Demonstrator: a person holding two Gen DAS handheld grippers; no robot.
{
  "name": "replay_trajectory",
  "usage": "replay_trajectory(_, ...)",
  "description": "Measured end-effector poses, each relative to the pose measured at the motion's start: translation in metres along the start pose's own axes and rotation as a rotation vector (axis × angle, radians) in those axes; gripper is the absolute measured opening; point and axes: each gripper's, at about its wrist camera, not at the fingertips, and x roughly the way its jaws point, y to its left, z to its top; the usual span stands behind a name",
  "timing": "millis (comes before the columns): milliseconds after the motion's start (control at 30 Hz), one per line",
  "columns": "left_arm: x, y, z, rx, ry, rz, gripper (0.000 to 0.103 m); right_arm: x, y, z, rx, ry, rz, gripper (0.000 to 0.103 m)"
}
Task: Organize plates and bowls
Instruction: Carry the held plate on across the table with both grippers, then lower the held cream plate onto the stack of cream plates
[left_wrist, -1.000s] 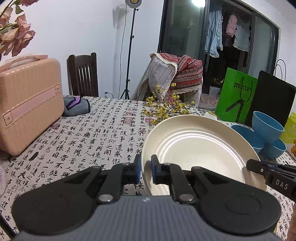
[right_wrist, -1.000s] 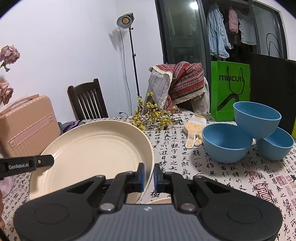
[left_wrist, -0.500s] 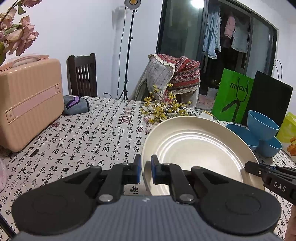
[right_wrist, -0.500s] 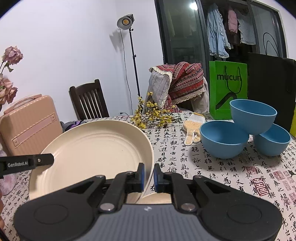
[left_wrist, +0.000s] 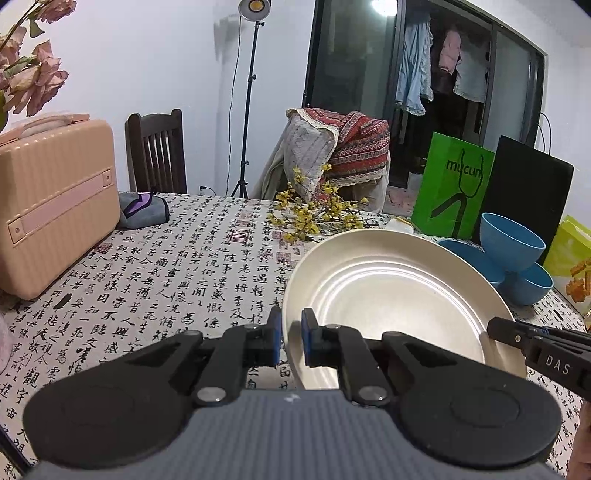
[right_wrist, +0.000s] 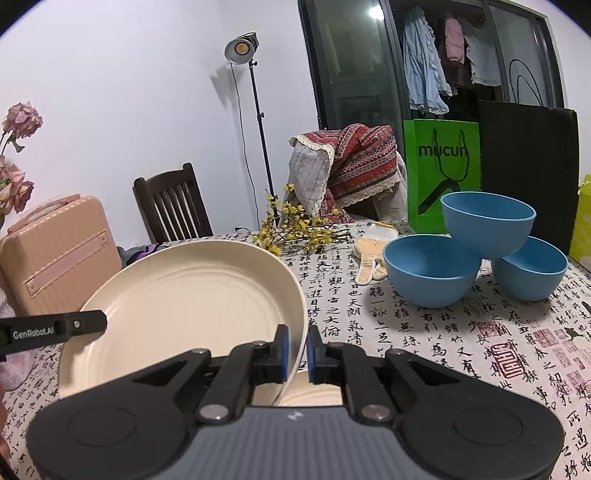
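Between my two grippers I hold one cream plate (left_wrist: 391, 295) up off the table (left_wrist: 177, 266). My left gripper (left_wrist: 291, 338) pinches its left rim, and my right gripper (right_wrist: 295, 350) pinches its right rim. Past my right gripper, three blue bowls (right_wrist: 476, 247) sit piled together, near a green bag (right_wrist: 441, 173).

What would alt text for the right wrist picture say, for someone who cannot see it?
The right gripper pinches the rim of a tilted cream plate, whose far edge the left gripper grips. Behind, three blue bowls sit piled on a calligraphy-print tablecloth.
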Motion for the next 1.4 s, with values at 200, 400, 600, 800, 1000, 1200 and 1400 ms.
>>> replay_trajectory(200,-0.001,-0.011,-0.003,0.013,0.006,-0.013,0.011,-0.009,-0.011,-0.004,0.017,-0.008,-0.008,0.01)
replay_trajectory(400,-0.002,-0.02,-0.008,0.021,0.01,-0.03,0.011,-0.015,-0.022,-0.009,0.028,-0.012,-0.024,0.009)
replay_trajectory(600,-0.001,-0.027,-0.013,0.027,0.017,-0.048,0.011,-0.022,-0.031,-0.013,0.04,-0.016,-0.037,0.009)
replay_trajectory(800,0.002,-0.033,-0.016,0.03,0.025,-0.065,0.011,-0.026,-0.039,-0.017,0.047,-0.015,-0.05,0.009)
replay_trajectory(1000,0.005,-0.039,-0.021,0.036,0.034,-0.081,0.011,-0.029,-0.045,-0.022,0.058,-0.009,-0.064,0.009)
replay_trajectory(1200,0.009,-0.046,-0.026,0.047,0.046,-0.094,0.011,-0.031,-0.053,-0.026,0.071,-0.004,-0.075,0.009)
replay_trajectory(1400,0.014,-0.051,-0.031,0.058,0.06,-0.105,0.011,-0.034,-0.061,-0.032,0.081,-0.001,-0.086,0.009)
